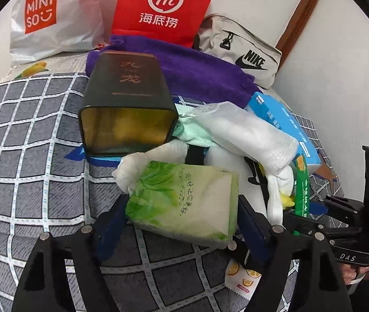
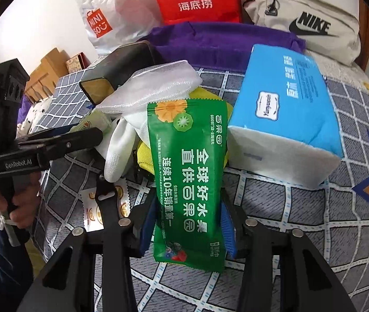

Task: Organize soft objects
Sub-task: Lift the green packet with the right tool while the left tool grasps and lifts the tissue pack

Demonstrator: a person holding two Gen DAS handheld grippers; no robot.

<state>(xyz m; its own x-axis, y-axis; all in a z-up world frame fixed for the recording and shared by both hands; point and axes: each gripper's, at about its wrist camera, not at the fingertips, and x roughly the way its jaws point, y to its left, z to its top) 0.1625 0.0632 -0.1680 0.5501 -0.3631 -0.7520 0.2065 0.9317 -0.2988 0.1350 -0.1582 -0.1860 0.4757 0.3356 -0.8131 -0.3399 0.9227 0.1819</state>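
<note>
In the left wrist view a green-and-white tissue pack (image 1: pixel 184 202) sits between the blue pads of my left gripper (image 1: pixel 182 221), and both pads press its sides. In the right wrist view a long green wipes packet (image 2: pixel 189 176) with fruit pictures runs down between the pads of my right gripper (image 2: pixel 188 228), which is shut on it. Behind the packet lie a white glove (image 2: pixel 122 145) and a yellow soft item (image 2: pixel 145 156). A white mesh sleeve (image 1: pixel 249 135) and a mint cloth (image 1: pixel 197 132) are heaped behind the tissue pack.
A dark open tin (image 1: pixel 127 109) lies on its side on the grey checked bedsheet (image 1: pixel 28 135). A blue tissue pack (image 2: pixel 286 109) lies to the right, a purple cloth (image 1: pixel 197 72) behind. A Nike pouch (image 1: pixel 241 49), red bag (image 1: pixel 163 7) and Miniso bag (image 1: pixel 54 18) line the wall.
</note>
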